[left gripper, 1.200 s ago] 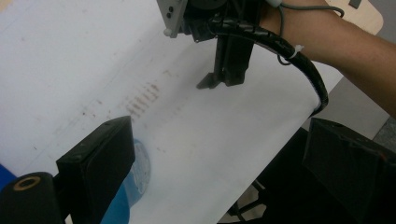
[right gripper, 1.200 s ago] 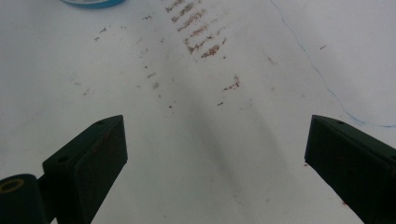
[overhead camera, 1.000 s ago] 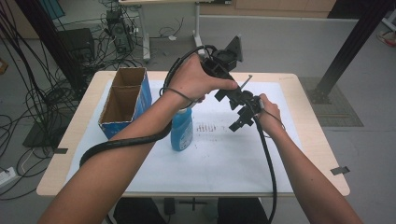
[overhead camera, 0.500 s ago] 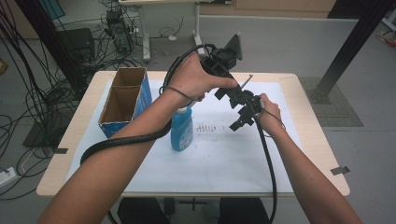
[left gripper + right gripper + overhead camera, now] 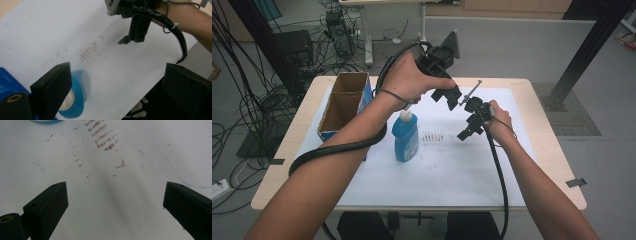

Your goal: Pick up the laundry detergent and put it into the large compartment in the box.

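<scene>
Blue bottle [image 5: 405, 136] with a white cap stands upright on the white sheet [image 5: 437, 165] covering the bench [image 5: 544, 125], left of centre, just beside the cardboard box [image 5: 343, 102] at the left edge. I hold my left gripper [image 5: 117, 92] above the bottle, jaws spread wide and empty. My right gripper [image 5: 115, 207] hovers near it over the stained middle of the sheet, jaws likewise spread, gripping nothing.

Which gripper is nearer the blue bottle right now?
Left. The left gripper hangs open just above and right of the blue bottle, whose cap sits beside its jaw in the left gripper view. The right gripper is open too, farther right over the white sheet.
</scene>
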Demonstrator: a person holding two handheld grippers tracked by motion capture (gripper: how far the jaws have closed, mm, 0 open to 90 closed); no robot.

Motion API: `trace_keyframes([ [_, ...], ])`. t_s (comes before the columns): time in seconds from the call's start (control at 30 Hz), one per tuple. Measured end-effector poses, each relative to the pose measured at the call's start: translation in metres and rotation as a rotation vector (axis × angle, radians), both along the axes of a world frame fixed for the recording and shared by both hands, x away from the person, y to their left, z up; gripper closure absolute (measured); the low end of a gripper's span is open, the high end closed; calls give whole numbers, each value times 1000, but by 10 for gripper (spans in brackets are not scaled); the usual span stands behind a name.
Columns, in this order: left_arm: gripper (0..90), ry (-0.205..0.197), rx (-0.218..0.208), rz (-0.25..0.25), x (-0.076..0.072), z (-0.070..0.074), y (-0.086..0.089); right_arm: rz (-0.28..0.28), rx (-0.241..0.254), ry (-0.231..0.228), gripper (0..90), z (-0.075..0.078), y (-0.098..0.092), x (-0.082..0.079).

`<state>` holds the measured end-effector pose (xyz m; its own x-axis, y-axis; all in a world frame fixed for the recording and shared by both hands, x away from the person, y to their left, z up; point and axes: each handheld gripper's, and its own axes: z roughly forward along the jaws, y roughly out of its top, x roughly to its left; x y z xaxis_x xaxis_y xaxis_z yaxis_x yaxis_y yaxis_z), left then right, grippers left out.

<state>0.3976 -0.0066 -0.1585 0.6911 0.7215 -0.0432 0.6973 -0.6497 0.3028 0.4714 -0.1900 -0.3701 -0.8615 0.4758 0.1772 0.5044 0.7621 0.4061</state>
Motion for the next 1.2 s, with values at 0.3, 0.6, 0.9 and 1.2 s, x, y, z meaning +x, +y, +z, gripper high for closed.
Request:
trace_keyframes([
  [0.3,91,1,4,54,6,-3,21,-3,-8,-1,58,0,-2,2],
  [0.6,91,1,16,96,12,-6,37,-1,-4,3,58,0,-1,1],
  [0.9,91,-4,32,137,19,-15,48,1,2,3,58,-1,-2,1],
  [1.2,92,-7,64,163,23,-28,54,2,-1,4,58,-1,-2,2],
])
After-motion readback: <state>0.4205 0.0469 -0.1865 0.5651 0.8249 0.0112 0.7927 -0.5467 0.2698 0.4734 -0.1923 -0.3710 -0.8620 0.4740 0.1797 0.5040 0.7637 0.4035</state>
